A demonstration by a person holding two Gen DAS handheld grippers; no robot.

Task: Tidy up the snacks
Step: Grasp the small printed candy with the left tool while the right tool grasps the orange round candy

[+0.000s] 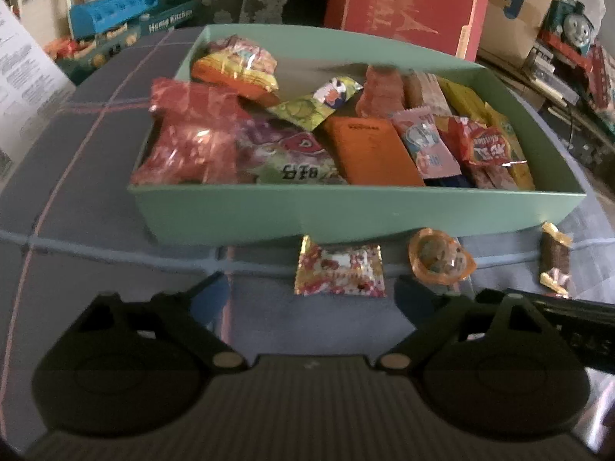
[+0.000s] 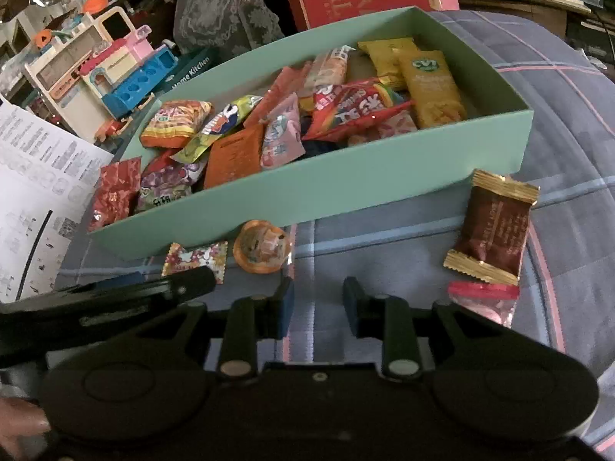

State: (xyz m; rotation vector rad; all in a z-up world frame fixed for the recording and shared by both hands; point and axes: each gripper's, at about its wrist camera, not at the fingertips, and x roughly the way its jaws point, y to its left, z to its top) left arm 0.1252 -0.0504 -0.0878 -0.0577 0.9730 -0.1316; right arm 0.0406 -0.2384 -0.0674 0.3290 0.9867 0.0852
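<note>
Both grippers' fingers [image 1: 413,292] [image 2: 351,299] gape empty, flowery sachet [image 1: 340,270] just ahead between the left pair.

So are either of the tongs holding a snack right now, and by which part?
No. The left tongs stand wide open over the cloth, and the right tongs are narrowed with nothing between them. The loose snacks lie untouched beside the green box.

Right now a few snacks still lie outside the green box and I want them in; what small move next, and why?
Probably ease the left tool forward and down onto the red-and-white floral packet. It lies loose on the plaid cloth, just short of the green box, straight ahead between that tool's wide-open jaws, nearer than the other strays.
</note>
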